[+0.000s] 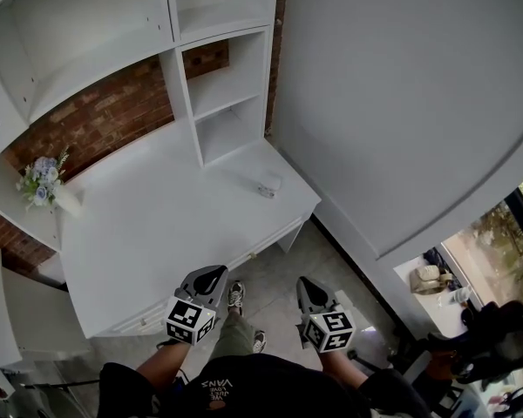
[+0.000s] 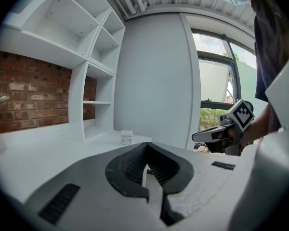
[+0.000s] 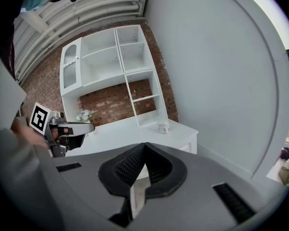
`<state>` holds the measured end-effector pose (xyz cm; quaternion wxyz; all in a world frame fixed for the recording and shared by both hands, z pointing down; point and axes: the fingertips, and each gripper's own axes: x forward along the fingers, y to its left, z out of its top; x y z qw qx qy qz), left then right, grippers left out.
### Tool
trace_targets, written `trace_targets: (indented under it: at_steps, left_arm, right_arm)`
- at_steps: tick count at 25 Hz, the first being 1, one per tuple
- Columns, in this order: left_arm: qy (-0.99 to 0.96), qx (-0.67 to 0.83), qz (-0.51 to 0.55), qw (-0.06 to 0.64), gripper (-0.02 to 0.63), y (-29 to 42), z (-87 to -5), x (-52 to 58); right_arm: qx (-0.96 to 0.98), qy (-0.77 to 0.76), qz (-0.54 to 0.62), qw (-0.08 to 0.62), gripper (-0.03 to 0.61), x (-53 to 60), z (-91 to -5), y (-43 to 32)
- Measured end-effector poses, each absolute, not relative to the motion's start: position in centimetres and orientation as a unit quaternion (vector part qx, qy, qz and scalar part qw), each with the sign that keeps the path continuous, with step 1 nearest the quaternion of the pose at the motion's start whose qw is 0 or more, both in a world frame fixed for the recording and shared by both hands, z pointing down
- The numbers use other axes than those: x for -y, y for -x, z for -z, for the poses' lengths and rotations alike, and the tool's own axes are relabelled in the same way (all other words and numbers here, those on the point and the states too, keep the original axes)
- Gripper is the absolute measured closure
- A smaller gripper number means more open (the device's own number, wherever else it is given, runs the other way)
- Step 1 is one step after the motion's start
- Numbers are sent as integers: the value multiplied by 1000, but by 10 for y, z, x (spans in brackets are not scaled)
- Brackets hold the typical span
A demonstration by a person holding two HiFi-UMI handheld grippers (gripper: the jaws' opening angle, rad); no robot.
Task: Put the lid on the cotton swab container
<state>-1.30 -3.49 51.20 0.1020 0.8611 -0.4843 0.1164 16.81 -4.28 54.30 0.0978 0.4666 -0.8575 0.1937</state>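
The cotton swab container [image 1: 268, 185] is a small clear jar near the far right corner of the white desk [image 1: 157, 225]. It also shows in the left gripper view [image 2: 126, 137] and the right gripper view [image 3: 163, 127]. At this distance it is too small to tell whether its lid is on or beside it. My left gripper [image 1: 213, 273] hangs shut and empty over the desk's front edge, well short of the jar. My right gripper [image 1: 306, 285] is shut and empty too, over the floor in front of the desk. Each gripper shows in the other's view, left [image 3: 85, 127] and right [image 2: 206, 136].
White shelving [image 1: 218, 77] stands at the back of the desk against a brick wall [image 1: 96, 120]. A bunch of pale flowers [image 1: 42, 179] sits on a side shelf at the left. A white curved wall [image 1: 401, 103] rises to the right. My shoes [image 1: 236, 297] are on the grey floor.
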Motion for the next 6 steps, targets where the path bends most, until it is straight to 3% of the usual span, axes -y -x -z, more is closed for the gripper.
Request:
trace_targets:
  at_steps: [6]
  left_arm:
    - [-862, 483, -118, 96, 607, 8, -509, 42]
  right_arm:
    - [858, -467, -196, 89, 580, 48, -539, -171]
